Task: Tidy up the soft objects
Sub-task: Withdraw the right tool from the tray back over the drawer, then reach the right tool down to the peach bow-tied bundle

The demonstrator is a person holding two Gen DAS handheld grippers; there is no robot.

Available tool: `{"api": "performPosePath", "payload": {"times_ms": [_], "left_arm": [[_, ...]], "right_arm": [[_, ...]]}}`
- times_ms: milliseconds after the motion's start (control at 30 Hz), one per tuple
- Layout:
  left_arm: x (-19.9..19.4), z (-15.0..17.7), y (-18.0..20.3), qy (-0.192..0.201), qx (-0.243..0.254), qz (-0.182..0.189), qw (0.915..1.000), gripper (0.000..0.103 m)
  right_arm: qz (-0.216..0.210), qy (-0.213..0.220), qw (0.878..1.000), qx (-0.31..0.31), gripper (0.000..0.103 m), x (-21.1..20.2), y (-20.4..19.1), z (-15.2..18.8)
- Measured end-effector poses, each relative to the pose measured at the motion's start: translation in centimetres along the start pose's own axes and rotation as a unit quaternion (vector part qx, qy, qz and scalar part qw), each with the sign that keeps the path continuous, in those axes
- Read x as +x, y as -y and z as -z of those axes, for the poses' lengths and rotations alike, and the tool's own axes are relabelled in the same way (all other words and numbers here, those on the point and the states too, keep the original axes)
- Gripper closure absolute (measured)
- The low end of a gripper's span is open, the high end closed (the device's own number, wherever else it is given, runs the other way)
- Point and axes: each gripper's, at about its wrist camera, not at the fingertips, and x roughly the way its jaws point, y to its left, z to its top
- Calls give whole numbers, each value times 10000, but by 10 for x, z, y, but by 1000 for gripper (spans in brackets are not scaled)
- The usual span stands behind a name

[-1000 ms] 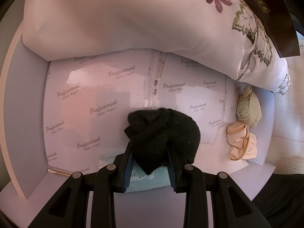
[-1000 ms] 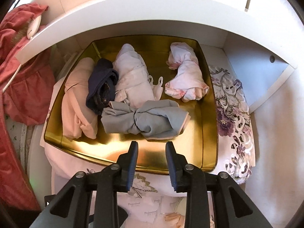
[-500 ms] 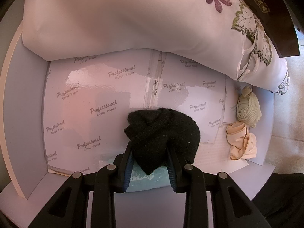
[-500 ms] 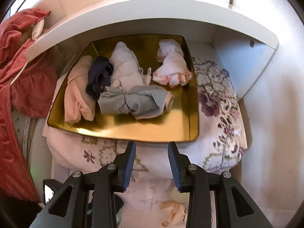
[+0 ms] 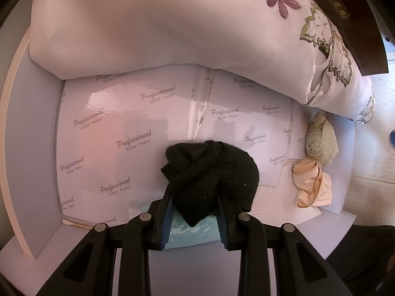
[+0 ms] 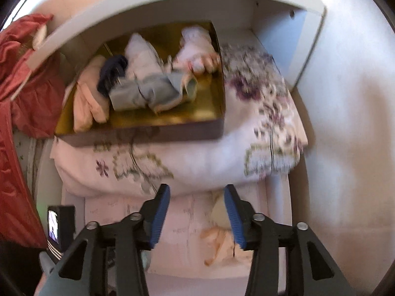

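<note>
- left tongs (image 5: 193, 203) pinching black knit bundle (image 5: 209, 172), closing a bit, low over glossy paper-lined shelf (image 5: 128, 128)
- right tongs (image 6: 197, 212) spread, opening, nothing between
- gold tray (image 6: 172, 120) of rolled clothes sits on floral pillow (image 6: 197, 162)
- beige roll (image 5: 321, 140), peach roll (image 5: 311, 185) at shelf right
</note>
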Motion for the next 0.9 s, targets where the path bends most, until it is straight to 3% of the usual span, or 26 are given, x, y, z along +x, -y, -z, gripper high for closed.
{"api": "performPosePath", "payload": {"times_ms": [300,500,900], "left_arm": [[-9,-2,-2,66,-39,111,9999,76],[-16,-2,-5,122,-88,134,9998,77],[-31,-2,-10,237,-224,143,9994,77]], "right_arm": [[72,-1258,9909,480,53,56,20,41],[256,-1669,9831,711,51,75,34,57],[383,-1548,9757,1500,47,78,74,58]]}}
